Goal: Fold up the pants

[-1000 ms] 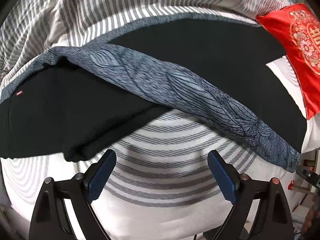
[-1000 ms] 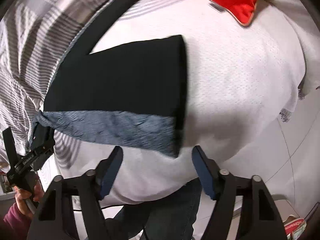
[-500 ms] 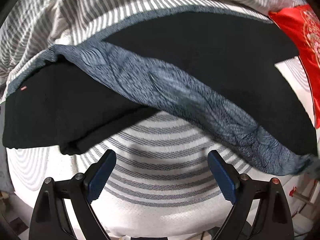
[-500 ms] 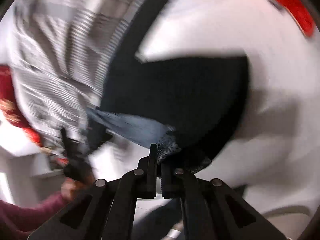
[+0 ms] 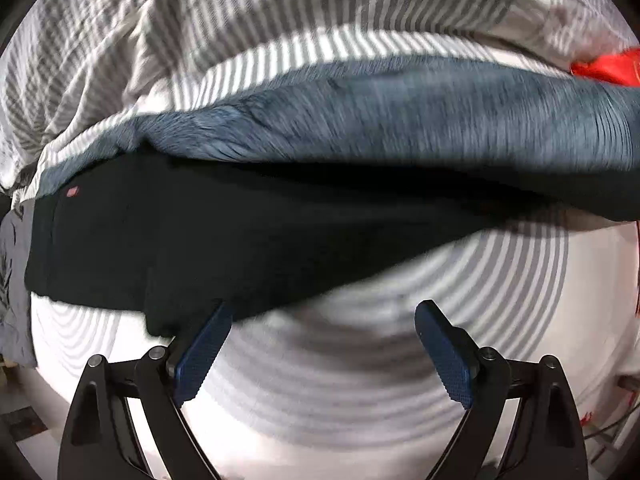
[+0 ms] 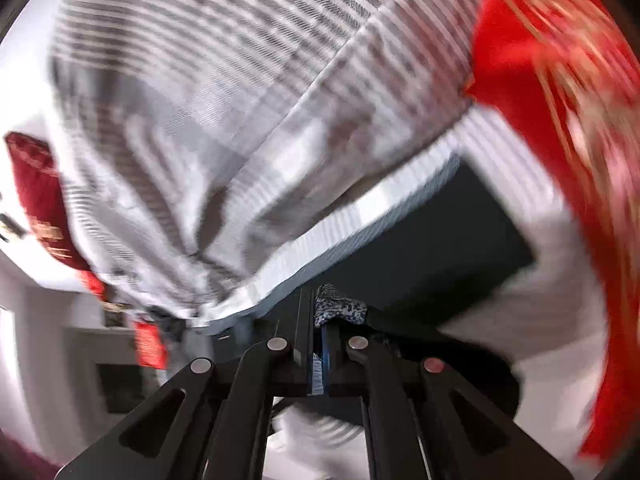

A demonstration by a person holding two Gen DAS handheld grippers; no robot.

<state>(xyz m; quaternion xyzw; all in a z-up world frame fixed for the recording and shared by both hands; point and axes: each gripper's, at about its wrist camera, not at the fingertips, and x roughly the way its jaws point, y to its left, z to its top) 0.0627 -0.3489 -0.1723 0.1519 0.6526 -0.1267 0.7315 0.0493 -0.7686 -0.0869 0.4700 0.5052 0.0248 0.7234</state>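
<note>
My right gripper (image 6: 320, 320) has its jaws clamped tight on a bunched bit of patterned grey cloth, the end of one leg of the pants (image 6: 432, 248), and that leg trails away from the jaws across the bed (image 6: 552, 312). My left gripper (image 5: 322, 344) has its jaws spread wide with nothing between them; they hang over bare sheet, the left pad just at the near edge of the black cloth.

From the left wrist view the pants (image 5: 248, 232) lie across the bed (image 5: 360, 384), black below with a blue-grey patterned band along the top, which looks to me like one leg laid over the other. I judge the fold is under way, not finished: one end is lifted, nothing is set down or squared up, and the cross fold looks to be left.

Count: one pair of pants, two grippers, one striped quilt (image 5: 280, 20) behind. Red cushions: one (image 6: 560, 100) large at right, another (image 6: 44, 200) at left, so two as far as the blur lets me tell.
</note>
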